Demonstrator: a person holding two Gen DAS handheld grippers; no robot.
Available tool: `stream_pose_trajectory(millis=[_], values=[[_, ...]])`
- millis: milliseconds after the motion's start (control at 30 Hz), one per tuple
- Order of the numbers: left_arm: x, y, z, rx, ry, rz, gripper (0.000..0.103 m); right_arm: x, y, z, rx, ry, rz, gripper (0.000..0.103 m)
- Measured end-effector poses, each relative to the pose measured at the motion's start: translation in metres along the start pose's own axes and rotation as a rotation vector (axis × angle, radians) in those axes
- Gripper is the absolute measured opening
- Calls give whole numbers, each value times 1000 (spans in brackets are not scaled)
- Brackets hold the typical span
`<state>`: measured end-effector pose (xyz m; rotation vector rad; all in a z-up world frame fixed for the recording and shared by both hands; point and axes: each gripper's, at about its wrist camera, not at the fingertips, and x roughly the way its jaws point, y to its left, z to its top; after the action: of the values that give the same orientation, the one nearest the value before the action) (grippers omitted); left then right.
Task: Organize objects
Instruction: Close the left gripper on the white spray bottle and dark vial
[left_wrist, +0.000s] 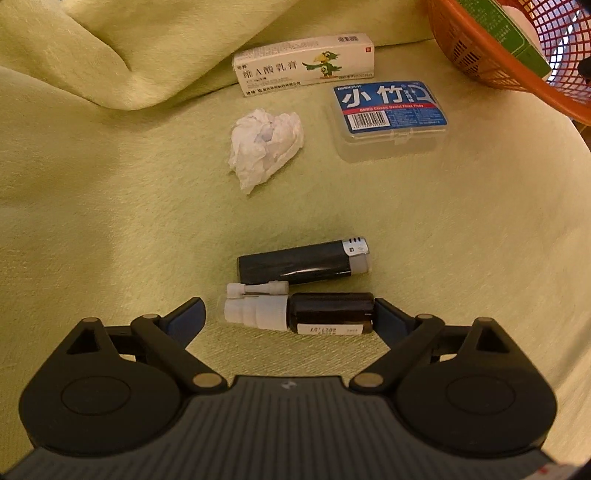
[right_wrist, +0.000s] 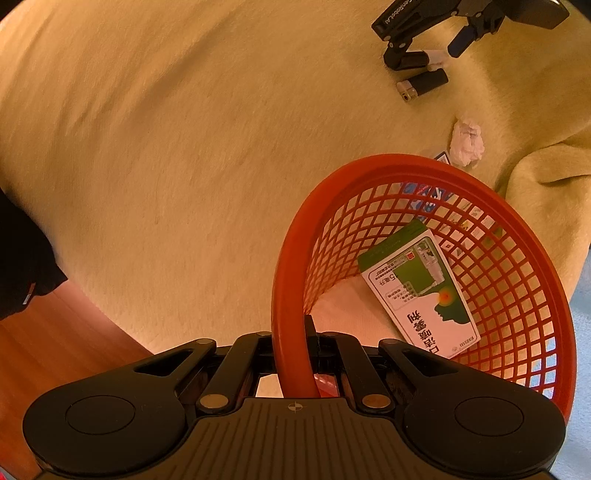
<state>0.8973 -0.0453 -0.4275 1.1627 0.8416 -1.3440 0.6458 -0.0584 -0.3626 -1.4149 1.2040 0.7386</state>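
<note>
Straddling the brown spray bottle, the left gripper stands open, fingers at either end of its long axis, white nozzle left, "2027.07" on the label. Just beyond lies a black lighter; farther right, the "Classic Dental Floss Picks" case. The right gripper clamps the red basket's rim.

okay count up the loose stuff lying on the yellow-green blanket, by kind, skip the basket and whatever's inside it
Cardboard ointment box: 1
Dental floss pick case: 1
Crumpled tissue: 1
Black lighter: 1
Brown spray bottle with white nozzle: 1, between the open left tongs
Total: 5
</note>
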Motion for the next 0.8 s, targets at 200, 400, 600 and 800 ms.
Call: stream_pose_trajectory(millis=[200,400,600,800], values=[[4,4,-1,-17,16,-36,89,-1,0,0,9,-4,2,1],[1,3,-4,-38,28,-35,87,-1,-2,0,15,-4,3,1],[-15,-5,-7,-75,18,-40,87,-1,-2,-1,13,0,-1,1],[-36,-15,-3,-103,6,-33,87,-1,0,-3,5,7,-8,1]])
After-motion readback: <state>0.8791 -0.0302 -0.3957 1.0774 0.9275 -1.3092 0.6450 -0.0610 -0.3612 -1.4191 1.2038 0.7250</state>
